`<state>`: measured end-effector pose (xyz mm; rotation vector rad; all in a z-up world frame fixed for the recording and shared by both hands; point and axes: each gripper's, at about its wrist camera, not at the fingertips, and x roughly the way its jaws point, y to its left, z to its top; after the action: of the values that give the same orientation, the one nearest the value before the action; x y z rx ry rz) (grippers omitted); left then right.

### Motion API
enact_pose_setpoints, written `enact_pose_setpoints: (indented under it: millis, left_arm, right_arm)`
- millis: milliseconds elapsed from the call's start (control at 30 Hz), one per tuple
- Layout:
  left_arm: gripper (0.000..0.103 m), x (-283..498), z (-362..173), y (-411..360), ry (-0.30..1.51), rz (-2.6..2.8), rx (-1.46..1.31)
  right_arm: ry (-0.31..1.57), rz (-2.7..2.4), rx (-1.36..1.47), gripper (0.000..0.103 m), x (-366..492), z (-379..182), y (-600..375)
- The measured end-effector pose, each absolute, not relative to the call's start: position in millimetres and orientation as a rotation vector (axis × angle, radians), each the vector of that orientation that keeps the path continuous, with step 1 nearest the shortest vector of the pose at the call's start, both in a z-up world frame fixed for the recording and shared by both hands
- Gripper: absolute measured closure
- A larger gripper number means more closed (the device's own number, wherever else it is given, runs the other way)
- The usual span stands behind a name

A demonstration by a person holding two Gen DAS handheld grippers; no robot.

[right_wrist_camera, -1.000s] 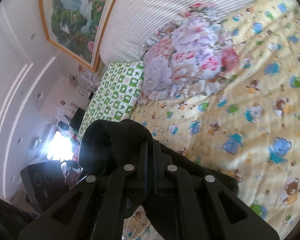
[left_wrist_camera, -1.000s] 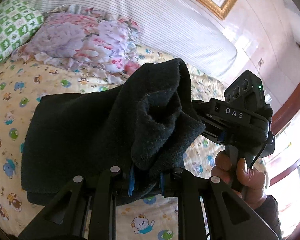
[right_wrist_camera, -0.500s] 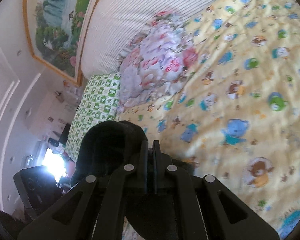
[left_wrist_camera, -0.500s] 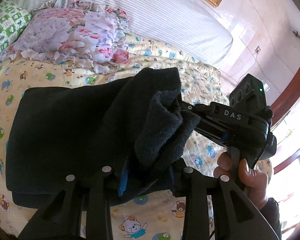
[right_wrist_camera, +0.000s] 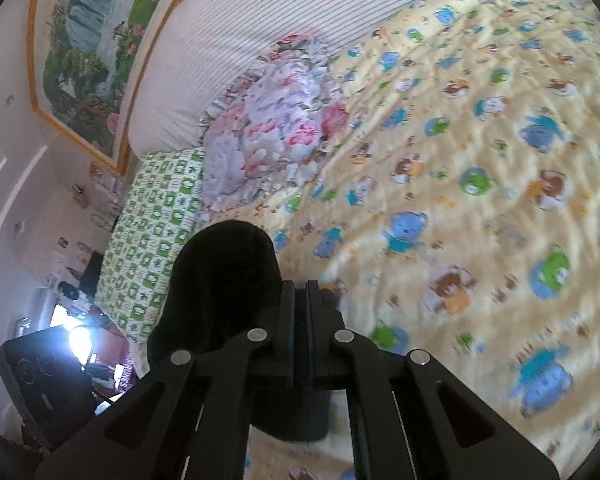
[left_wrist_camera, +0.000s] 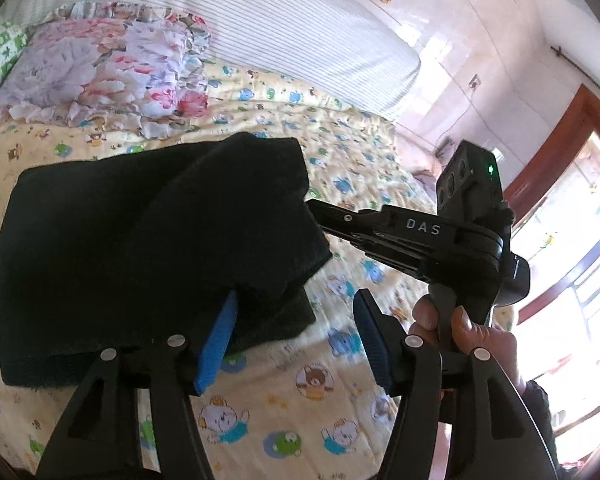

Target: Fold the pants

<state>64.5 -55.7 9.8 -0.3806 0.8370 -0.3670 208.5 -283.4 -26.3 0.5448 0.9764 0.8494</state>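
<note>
The black fleece pants (left_wrist_camera: 140, 240) lie folded on the yellow cartoon-print bed sheet (left_wrist_camera: 340, 152). My left gripper (left_wrist_camera: 296, 320) is open at the fold's near right corner, its blue-padded left finger against the cloth, holding nothing. My right gripper (right_wrist_camera: 299, 304) is shut on a bunched edge of the pants (right_wrist_camera: 224, 276). In the left wrist view it comes in from the right (left_wrist_camera: 320, 216), pinching the top layer's right edge.
A floral pillow (left_wrist_camera: 100, 76) and a green checked pillow (right_wrist_camera: 156, 232) lie at the head of the bed by the striped headboard (left_wrist_camera: 260, 20). A framed painting (right_wrist_camera: 88, 40) hangs above. A window and wooden frame (left_wrist_camera: 560, 200) are at right.
My left gripper has opened and let go of the pants. The raised fold has come down flatter onto the lower layer. My right gripper stays shut on its edge.
</note>
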Motion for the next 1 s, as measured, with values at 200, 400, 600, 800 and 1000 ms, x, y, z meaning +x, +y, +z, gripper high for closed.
enact_pose_setpoints:
  millis: [200, 400, 600, 800, 1000]
  left_arm:
    - [0.040, 47, 16, -28, 0.821, -0.364, -0.427]
    - [0.037, 32, 21, 23, 0.788, -0.281, -0.490]
    - [0.036, 24, 19, 66, 0.773, -0.196, -0.544]
    - [0.036, 19, 18, 91, 0.762, -0.151, -0.583]
    - [0.034, 21, 14, 107, 0.761, -0.126, -0.599]
  right_arm:
    - [0.959, 0.815, 0.549, 0.097, 192, -15, -290]
    - [0.901, 0.784, 0.522, 0.095, 177, 8, -284]
    - [0.803, 0.758, 0.440, 0.052, 159, 43, -266]
    - [0.773, 0.733, 0.351, 0.050, 150, 63, -241]
    - [0.788, 0.694, 0.297, 0.048, 151, 61, -226]
